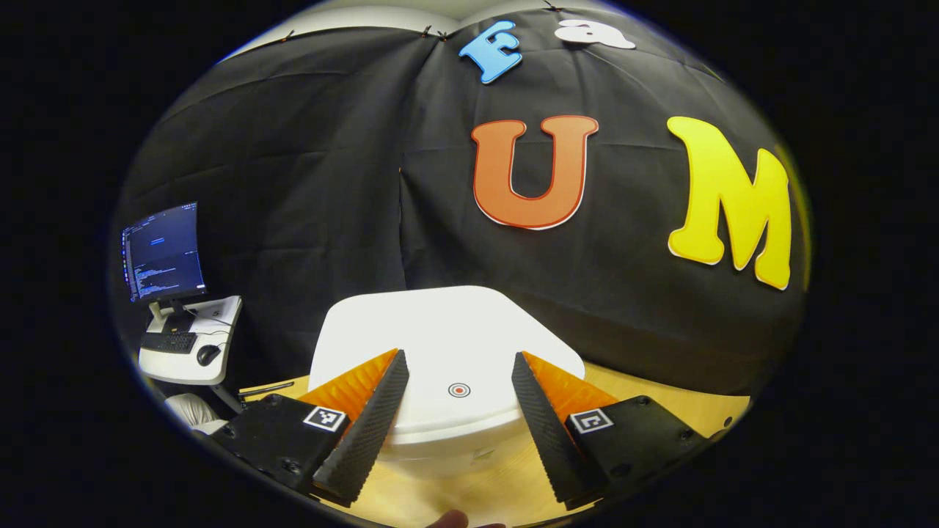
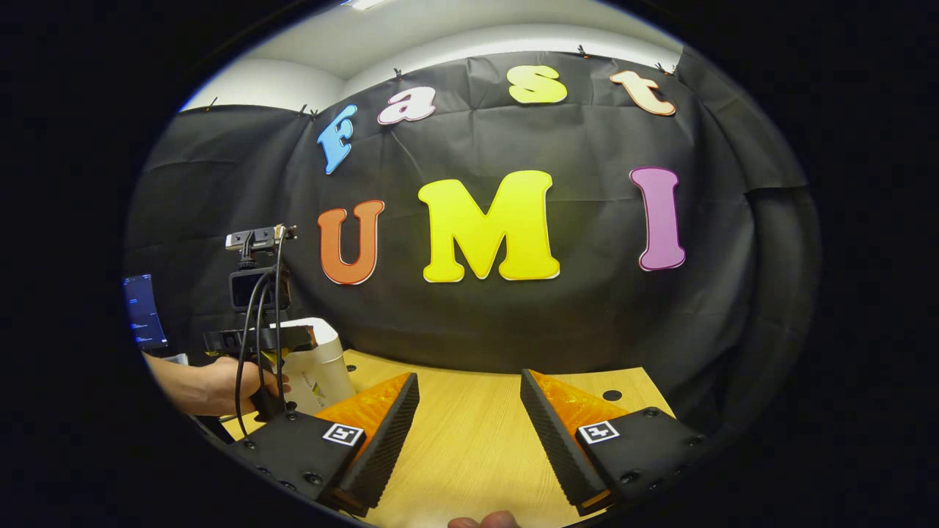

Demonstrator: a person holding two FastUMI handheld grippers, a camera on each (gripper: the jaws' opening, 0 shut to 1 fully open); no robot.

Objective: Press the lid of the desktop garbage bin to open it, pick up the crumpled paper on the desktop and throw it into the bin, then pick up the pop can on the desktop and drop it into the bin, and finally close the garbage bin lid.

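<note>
- Straight ahead of the left tool (image 1: 460,389), the white garbage bin (image 1: 447,345) stands on the wooden worktop (image 1: 660,403), lid down; the fingers stand spread to either side of the round press mark (image 1: 459,390).
- Over bare worktop (image 2: 469,433), the right tool (image 2: 469,407) hangs spread, gripping nothing.
- Far left in the right gripper view, a hand (image 2: 220,385) holds the other tool just beside the bin (image 2: 315,367).
- Risk, as I judge it: spread fingers could straddle the mark, or an off-centre push could slide the bin rather than pop the lid.
</note>
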